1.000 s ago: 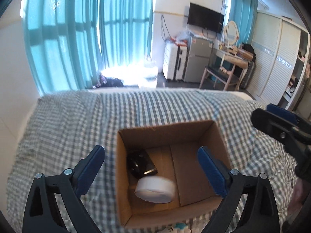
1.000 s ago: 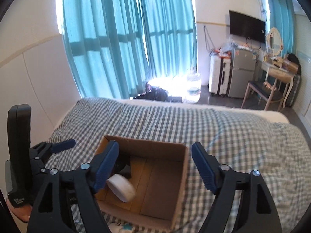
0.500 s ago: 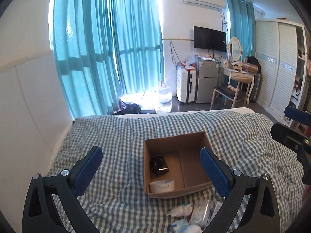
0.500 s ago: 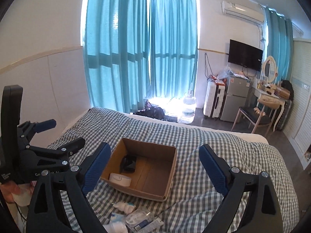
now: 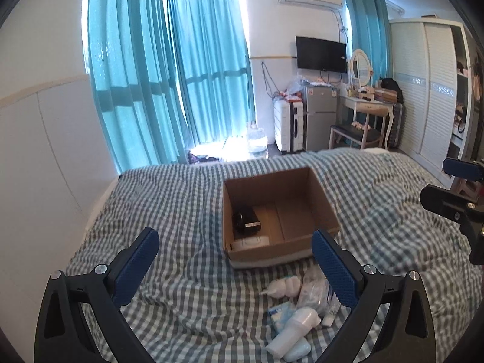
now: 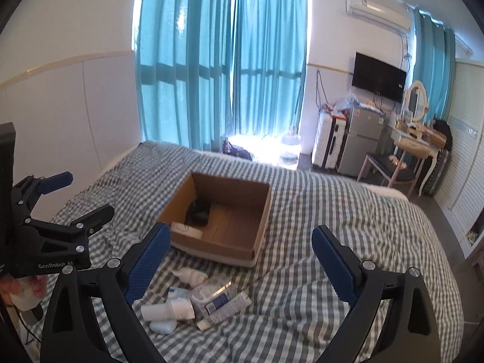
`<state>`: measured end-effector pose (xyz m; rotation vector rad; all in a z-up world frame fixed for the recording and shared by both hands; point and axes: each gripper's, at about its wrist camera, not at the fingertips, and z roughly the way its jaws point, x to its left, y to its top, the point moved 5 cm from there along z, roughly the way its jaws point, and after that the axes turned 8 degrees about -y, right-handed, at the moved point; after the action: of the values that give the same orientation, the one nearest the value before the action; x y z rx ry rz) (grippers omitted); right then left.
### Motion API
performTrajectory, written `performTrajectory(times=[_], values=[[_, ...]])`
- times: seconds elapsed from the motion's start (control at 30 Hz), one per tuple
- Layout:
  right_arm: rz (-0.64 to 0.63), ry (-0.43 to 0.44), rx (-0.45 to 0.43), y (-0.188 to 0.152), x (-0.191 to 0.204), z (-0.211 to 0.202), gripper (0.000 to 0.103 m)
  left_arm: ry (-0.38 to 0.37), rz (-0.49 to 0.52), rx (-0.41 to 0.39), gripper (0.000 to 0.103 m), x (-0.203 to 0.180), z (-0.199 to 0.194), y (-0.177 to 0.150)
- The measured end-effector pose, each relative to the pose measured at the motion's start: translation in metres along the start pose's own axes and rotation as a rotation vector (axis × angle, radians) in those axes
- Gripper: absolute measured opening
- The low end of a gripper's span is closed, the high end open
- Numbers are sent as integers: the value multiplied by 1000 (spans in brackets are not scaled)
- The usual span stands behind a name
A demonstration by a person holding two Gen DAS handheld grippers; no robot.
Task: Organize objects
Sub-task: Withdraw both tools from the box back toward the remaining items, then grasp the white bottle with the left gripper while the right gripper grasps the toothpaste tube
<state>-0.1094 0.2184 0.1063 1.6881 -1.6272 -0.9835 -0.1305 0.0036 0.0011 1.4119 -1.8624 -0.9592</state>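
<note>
On the checked bed, light, slippery toiletries lie beside the cardboard box; both grippers' fingers gape wide, empty; grip bottles mid-body.

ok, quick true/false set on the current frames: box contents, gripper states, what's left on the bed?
1. The brown cardboard box sits on the checked bedspread. True.
2. The box is empty. False: a black object and a white round container lie inside.
3. The left gripper and right gripper are open, holding nothing. True.
4. The pile of white toiletry items is in the box. False: it lies on the bedspread, in front of the box.
</note>
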Motion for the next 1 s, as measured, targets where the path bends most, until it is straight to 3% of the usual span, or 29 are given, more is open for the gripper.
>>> performTrajectory(times=[0.2, 0.47, 0.8, 0.9, 1.0], values=[[3, -13, 136, -49, 1, 55, 95, 9, -15, 95, 103, -7, 41, -59], [-5, -20, 277, -105, 9, 119, 95, -60, -32, 236, 103, -22, 90, -129], [48, 6, 391, -138, 7, 156, 95, -166, 41, 385, 103, -52, 124, -174], [47, 3, 407, -144, 8, 160, 95, -189, 76, 423, 97, -62, 131, -180], [26, -1, 421, -148, 13, 162, 95, -251, 74, 452, 73, -69, 138, -182]])
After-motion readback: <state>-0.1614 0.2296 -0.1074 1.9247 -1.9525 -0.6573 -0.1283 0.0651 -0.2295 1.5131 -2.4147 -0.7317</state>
